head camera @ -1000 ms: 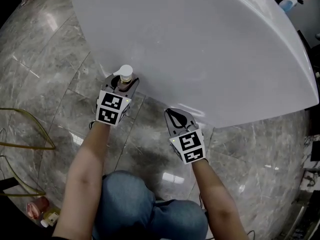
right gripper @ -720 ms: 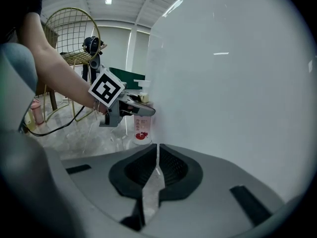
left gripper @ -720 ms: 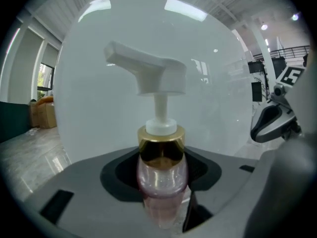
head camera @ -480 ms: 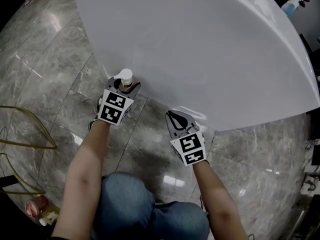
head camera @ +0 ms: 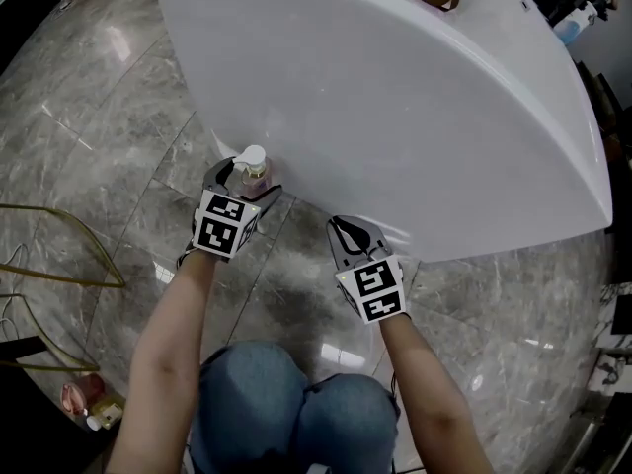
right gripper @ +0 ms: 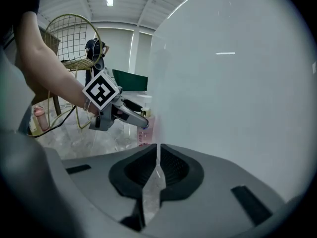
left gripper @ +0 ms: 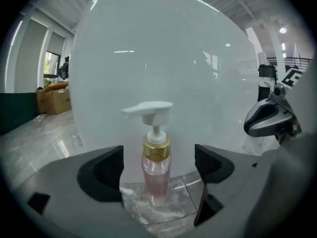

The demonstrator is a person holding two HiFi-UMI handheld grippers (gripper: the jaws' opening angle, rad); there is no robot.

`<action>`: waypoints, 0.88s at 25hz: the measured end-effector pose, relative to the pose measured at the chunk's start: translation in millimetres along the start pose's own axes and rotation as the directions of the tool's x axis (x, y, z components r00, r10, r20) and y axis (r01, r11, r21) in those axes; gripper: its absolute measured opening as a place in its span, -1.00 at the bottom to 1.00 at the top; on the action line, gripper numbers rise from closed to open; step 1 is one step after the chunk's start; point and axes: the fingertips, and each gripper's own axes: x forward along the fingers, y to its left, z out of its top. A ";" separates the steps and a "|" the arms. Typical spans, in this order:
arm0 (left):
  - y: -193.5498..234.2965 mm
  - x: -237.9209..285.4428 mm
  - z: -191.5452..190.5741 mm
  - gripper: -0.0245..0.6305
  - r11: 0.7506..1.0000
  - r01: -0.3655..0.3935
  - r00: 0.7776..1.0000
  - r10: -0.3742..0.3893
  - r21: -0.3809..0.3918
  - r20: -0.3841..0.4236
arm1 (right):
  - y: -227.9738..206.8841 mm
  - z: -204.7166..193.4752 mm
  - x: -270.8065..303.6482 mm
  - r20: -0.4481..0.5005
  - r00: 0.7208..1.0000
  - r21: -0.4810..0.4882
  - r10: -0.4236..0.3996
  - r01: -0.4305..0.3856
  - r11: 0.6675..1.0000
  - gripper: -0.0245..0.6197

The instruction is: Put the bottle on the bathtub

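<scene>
The white bathtub (head camera: 395, 97) filled the upper right of the head view above the grey marble floor (head camera: 99, 136), its outer wall curving down to centre frame. Left of centre, the left gripper (head camera: 241, 182) had just been spreading its jaws and stood wide, pads clear on both sides, while the right gripper (head camera: 348, 231) at lower centre was pressed together on nothing. And there was the pink pump bottle (left gripper: 155, 175), upright on the floor between the left jaws, at the foot of the tub wall!
</scene>
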 end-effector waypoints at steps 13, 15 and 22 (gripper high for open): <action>-6.7 -117.8 91.4 0.39 0.999 0.015 0.994 -0.019 -0.038 -0.108 | 5.4 129.9 -87.9 -0.063 0.998 0.158 -0.002 0.012 0.987 -0.87; -11.6 -136.6 108.8 0.39 0.999 0.016 0.993 -0.021 -0.042 -0.116 | 7.4 147.2 -108.1 -0.075 0.997 0.172 -0.007 0.020 0.985 -0.87; -37.9 -222.4 178.3 0.39 0.997 0.009 0.992 -0.019 -0.081 -0.121 | 9.5 206.5 -200.7 -0.119 0.993 0.214 -0.016 0.041 0.976 -0.87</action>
